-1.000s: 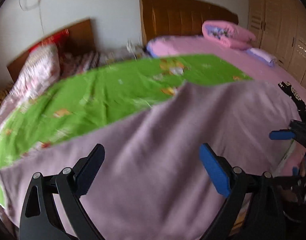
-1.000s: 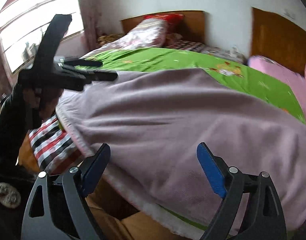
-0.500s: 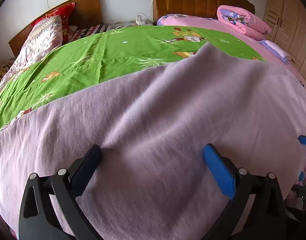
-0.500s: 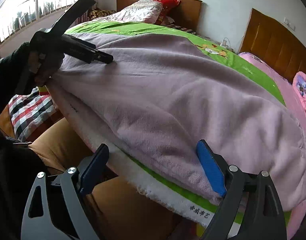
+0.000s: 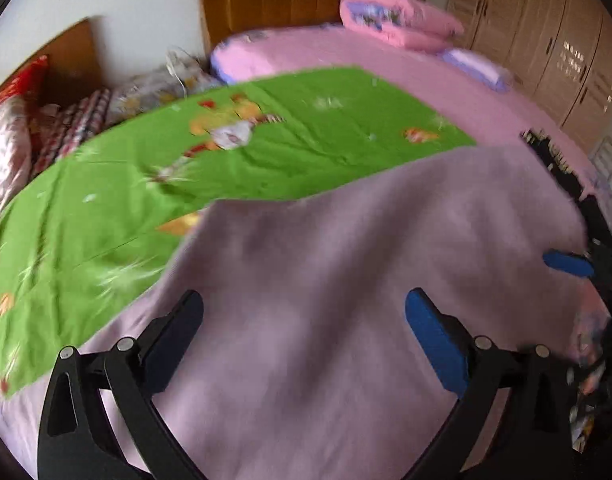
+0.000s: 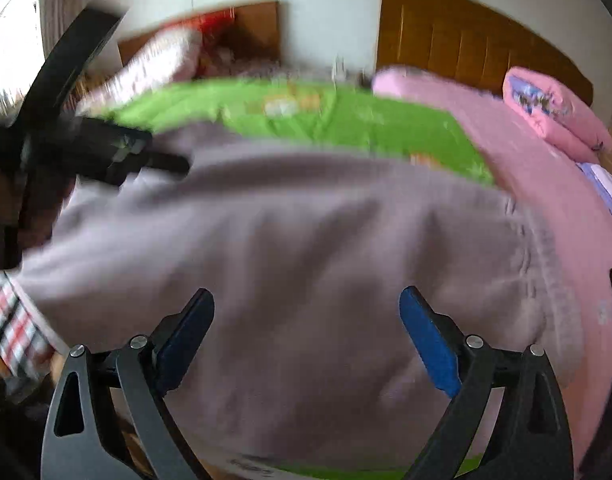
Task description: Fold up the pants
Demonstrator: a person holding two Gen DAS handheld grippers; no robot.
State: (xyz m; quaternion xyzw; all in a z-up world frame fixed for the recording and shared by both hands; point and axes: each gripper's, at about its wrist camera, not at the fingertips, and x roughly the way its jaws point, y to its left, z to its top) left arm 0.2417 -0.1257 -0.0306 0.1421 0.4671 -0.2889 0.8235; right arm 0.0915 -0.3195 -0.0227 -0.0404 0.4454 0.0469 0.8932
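Pants (image 5: 366,320): mauve fleece, spread wide across the near end of the green sheet (image 5: 266,152), waistband end towards the pink bed (image 6: 566,208).
Left gripper (image 5: 304,320): fingers wide apart over the cloth, nothing pinched.
Right gripper (image 6: 306,320): jaws just been opening, spread wide, only loose cloth beneath them.
Progress: early, I reckon; laid out, no finished fold showing.
Left to do: take hold of an edge, fold over, tidy.
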